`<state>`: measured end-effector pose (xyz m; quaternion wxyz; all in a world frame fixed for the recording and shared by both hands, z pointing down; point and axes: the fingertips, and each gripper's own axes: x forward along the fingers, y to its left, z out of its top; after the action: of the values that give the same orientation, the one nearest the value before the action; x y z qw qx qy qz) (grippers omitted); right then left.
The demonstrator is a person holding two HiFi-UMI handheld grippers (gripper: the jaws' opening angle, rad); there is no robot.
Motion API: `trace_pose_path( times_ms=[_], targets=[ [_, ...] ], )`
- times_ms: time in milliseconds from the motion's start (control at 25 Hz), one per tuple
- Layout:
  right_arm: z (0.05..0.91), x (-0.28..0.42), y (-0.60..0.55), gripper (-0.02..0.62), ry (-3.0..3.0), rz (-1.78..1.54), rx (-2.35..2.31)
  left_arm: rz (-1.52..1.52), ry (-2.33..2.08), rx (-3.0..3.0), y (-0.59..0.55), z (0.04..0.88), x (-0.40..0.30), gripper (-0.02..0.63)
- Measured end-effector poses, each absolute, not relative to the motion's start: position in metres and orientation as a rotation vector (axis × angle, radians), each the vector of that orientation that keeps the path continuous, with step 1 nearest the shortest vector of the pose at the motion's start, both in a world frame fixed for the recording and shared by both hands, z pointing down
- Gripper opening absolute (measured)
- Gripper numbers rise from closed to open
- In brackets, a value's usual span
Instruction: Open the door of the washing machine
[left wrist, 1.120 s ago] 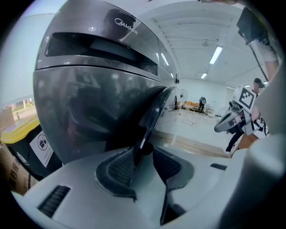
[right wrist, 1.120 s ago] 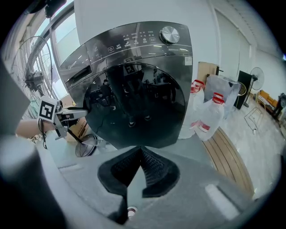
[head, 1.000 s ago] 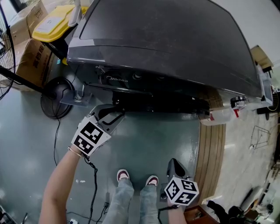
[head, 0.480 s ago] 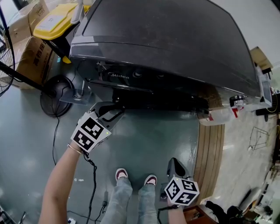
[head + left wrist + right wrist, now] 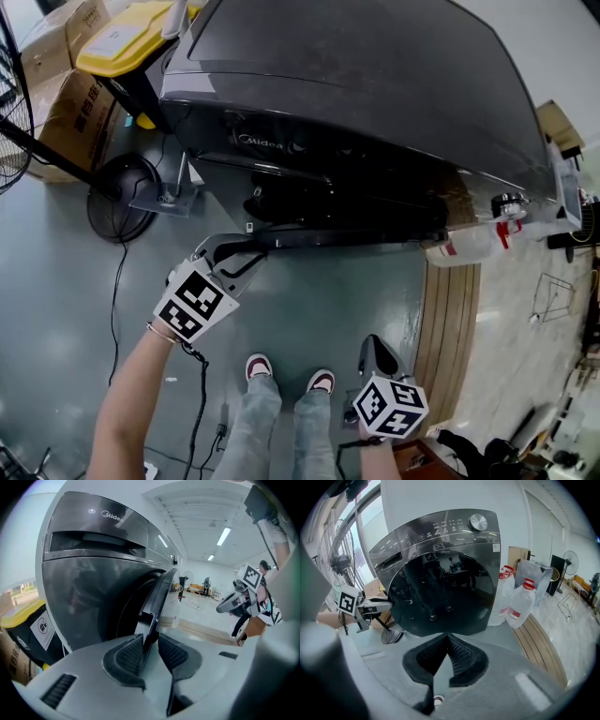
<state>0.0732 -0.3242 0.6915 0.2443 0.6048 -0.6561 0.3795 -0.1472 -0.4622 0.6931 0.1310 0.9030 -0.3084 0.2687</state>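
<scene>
Left gripper jaws closing on the edge of the door, pads seemingly pressing it, door ajar from the dark washing machine, right gripper clenched on nothing, glossy grey floor, cardboard boxes at left.

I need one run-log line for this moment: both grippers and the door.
door: partly open | left gripper: jaws closing on its edge | right gripper: shut, empty, away from washing machine
</scene>
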Motion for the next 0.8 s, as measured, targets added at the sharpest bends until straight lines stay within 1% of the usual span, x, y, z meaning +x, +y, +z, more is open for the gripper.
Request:
trace_pose_path(
  times_ms=[800],
  targets=[
    [0.695, 0.078, -0.28, 0.005, -1.805, 1.034, 1.624, 0.772, -0.86, 2.633, -0.382, 0.696, -0.123, 0.075]
  ],
)
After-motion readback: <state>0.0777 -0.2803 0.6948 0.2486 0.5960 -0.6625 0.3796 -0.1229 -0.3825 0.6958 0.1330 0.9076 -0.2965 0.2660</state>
